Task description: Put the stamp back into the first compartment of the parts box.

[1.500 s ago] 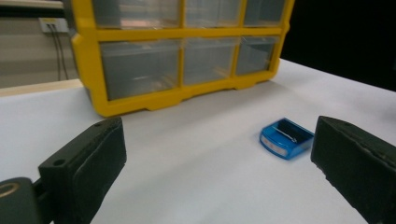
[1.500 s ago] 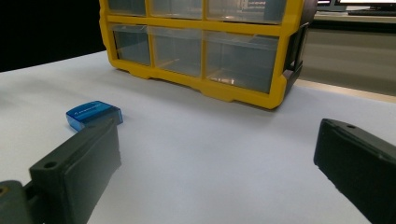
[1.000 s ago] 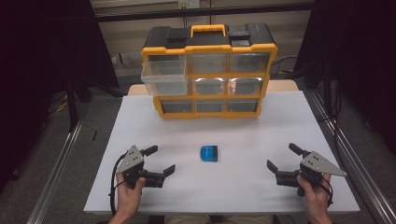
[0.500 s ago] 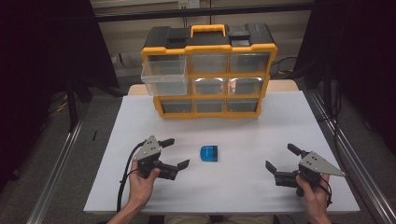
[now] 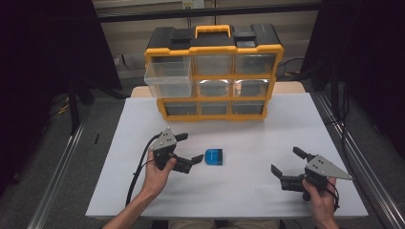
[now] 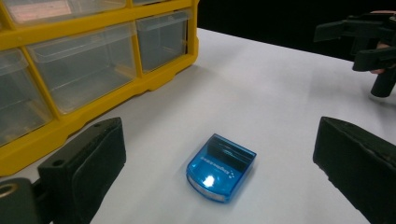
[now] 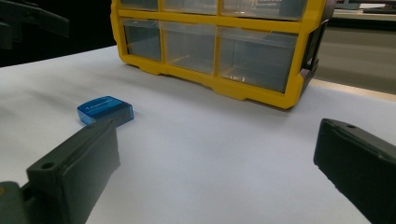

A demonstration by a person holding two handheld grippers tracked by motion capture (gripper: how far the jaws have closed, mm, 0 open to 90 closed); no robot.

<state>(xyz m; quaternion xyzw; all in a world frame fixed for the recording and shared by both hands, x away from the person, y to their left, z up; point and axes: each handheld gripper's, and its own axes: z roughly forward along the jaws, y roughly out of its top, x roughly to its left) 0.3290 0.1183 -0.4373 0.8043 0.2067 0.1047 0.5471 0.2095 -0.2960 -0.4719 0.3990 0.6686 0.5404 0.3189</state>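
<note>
1. At the near edge of the white counter (image 5: 143,191), in the high view, both forearms come in; the left hand (image 5: 155,174) holds the left hand-held gripper (image 5: 188,149), the right hand (image 5: 320,195) holds the right hand-held gripper (image 5: 286,162).
2. Left hand-held gripper: released, jaws spread wide and just been opening a bit further, nothing between the pads. Its tips sit just beside the blue box (image 5: 214,157), not touching.
3. Blue box: small, translucent, lying flat on the counter near the middle, to the left gripper's right in the high view and well apart from the right one.
4. Right hand-held gripper: released, jaws wide, nothing gripped, near the counter's right front corner.
5. Left gripper view: blue box (image 6: 222,168) sits ahead between the two black jaws, nearer the middle, clear of both; white lettering and a glare spot on its lid show here, too small to read. The right hand-held gripper (image 6: 369,42) shows far off at the top right.
6. Right gripper view: blue box (image 7: 105,110) lies beyond the left jaw, off to the side, not between the jaws; its lettered side face shows.
7. Far end: yellow-and-black drawer organiser (image 5: 213,71) with clear drawers stands upright; high view shows its upper-left drawer (image 5: 168,78) pulled out, the gripper views show the lower drawers closed.
</note>
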